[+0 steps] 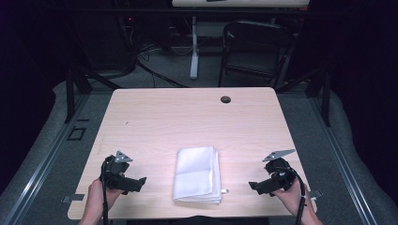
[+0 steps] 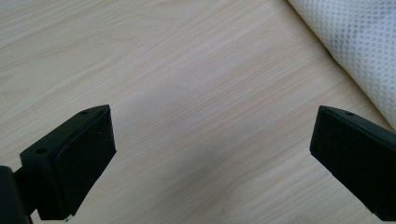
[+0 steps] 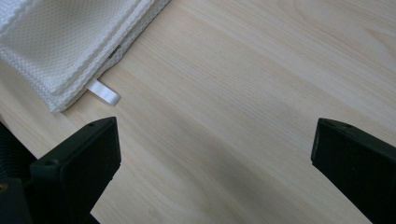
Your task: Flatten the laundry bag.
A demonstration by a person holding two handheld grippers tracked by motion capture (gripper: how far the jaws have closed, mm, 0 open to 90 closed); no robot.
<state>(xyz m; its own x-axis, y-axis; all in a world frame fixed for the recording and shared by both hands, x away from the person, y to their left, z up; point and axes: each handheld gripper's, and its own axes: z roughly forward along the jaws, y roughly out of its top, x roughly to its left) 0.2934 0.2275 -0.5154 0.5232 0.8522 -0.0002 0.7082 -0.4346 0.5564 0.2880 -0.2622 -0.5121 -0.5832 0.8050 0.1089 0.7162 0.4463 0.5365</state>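
Beside the folded towel (image 1: pixel 198 174), both grippers' jaws gape wide, empty.

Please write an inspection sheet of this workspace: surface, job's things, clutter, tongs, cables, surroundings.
Surface: light wood table, with a dark round cap near the far edge.
Job's things: folded white towel lying flat near the front edge, a small white tag sticking out of one corner.
Clutter: nothing seen.
Tongs: left tongs and right tongs both open, nothing between the jaws, one at each side of the towel, apart from it.
Cables: one trails from each tool along the forearm.
Surroundings: dark room, black chair and a white desk leg behind.
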